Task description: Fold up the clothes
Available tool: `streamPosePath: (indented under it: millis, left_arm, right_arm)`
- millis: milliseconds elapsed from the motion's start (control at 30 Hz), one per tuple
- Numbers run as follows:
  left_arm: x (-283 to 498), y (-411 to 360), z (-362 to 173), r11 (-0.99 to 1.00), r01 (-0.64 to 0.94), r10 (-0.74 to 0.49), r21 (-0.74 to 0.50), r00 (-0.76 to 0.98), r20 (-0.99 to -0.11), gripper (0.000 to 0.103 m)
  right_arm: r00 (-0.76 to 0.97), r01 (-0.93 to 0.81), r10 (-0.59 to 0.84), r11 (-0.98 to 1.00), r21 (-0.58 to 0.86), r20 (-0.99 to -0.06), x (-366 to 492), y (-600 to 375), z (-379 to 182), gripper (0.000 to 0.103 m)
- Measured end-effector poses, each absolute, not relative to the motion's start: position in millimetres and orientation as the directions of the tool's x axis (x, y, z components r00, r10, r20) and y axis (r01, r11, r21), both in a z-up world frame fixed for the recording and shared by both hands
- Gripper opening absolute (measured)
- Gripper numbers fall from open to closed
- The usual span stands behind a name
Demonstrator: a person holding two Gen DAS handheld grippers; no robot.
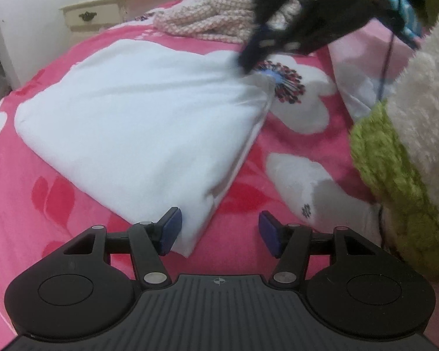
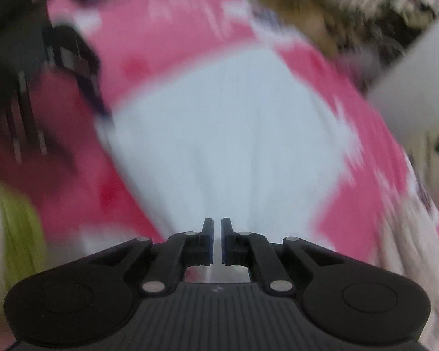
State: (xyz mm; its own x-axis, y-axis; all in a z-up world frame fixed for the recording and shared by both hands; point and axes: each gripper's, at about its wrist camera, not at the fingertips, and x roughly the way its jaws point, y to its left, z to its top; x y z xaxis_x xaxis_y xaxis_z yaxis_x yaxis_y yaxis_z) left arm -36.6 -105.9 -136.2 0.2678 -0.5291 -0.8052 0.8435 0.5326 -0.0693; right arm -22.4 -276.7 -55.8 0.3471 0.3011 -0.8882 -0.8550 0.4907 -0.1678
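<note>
On the bed: folded white cotton garment (image 1: 137, 122) lies flat on pink floral bedspread (image 1: 292, 175)
My left gripper (image 1: 216, 234): jaws wide, straddling near corner
My right gripper (image 2: 217, 239): pinched nearly closed; whether on the far corner, cannot tell
Risk: tugging could drag folds apart

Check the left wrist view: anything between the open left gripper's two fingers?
Yes. The near corner of the folded white garment lies between the left gripper fingers, beside the left pad; otherwise bare pink bedspread.
</note>
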Motion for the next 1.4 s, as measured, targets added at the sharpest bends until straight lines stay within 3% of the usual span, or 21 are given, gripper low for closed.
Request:
streamPosePath:
  millis: [100,167,300,433,667,800,967,1067,1100,1200,1300,1400]
  left_arm:
    - [-43.9,-102.2,-139.7,0.522,0.849,-0.507,-0.084,0.229,-0.831,0.058]
    - [-49.5,-94.8,-140.4,0.524,0.848,-0.496,-0.084,0.224,-0.839,0.058]
    - [-55.9,-80.0,-136.8,0.532,0.842,-0.505,-0.09,0.23,-0.832,0.058]
    - [-49.6,-74.8,-126.4,0.564,0.823,-0.53,-0.071,0.295,-0.795,0.058]
    - [-20.4,-94.8,-121.4,0.599,0.8,-0.568,-0.011,0.416,-0.71,0.058]
    - [-11.6,-104.0,-144.0,0.601,0.799,-0.548,-0.031,0.383,-0.744,0.058]
    - [-25.1,-100.8,-150.9,0.586,0.81,-0.548,0.006,0.402,-0.734,0.059]
    - [-27.3,-100.8,-148.8,0.577,0.816,-0.545,0.018,0.402,-0.736,0.06]
    - [-26.5,-100.2,-148.5,0.578,0.816,-0.547,0.011,0.398,-0.736,0.06]
    - [-24.4,-98.3,-147.5,0.587,0.81,-0.548,-0.011,0.387,-0.742,0.06]
    - [-26.3,-98.0,-146.8,0.587,0.81,-0.548,-0.017,0.382,-0.744,0.06]
    - [-25.3,-97.2,-145.5,0.593,0.804,-0.553,-0.041,0.37,-0.746,0.061]
  right_arm:
    - [0.25,-0.882,0.438,0.471,-0.016,-0.863,-8.6,-242.2,-85.4,0.005]
    - [0.222,-0.881,0.403,0.473,-0.006,-0.888,-7.8,-238.9,-114.6,0.003]
    - [0.215,-0.84,0.417,0.54,0.05,-0.883,-3.5,-245.9,-91.3,0.006]
    - [0.301,-0.825,0.44,0.565,0.001,-0.846,0.3,-231.8,-65.3,0.006]
    - [0.38,-0.788,0.379,0.61,-0.08,-0.844,51.4,-196.4,-88.2,0.006]
    - [0.452,-0.743,0.185,0.619,-0.254,-0.872,73.3,-222.0,-124.4,0.0]
    - [0.516,-0.633,0.245,0.754,-0.173,-0.821,103.5,-260.6,-89.8,0.004]
    - [0.501,-0.568,0.224,0.814,-0.123,-0.836,137.2,-284.1,-108.7,0.0]
    - [0.488,-0.537,0.231,0.84,-0.081,-0.842,149.9,-298.2,-116.1,0.0]
    - [0.469,-0.37,0.391,0.901,0.226,-0.792,171.2,-344.4,-111.3,0.0]
    - [0.545,-0.344,0.453,0.888,0.305,-0.705,169.4,-348.7,-90.5,0.003]
    - [0.556,-0.369,0.403,0.903,0.219,-0.726,184.9,-330.3,-96.2,0.003]
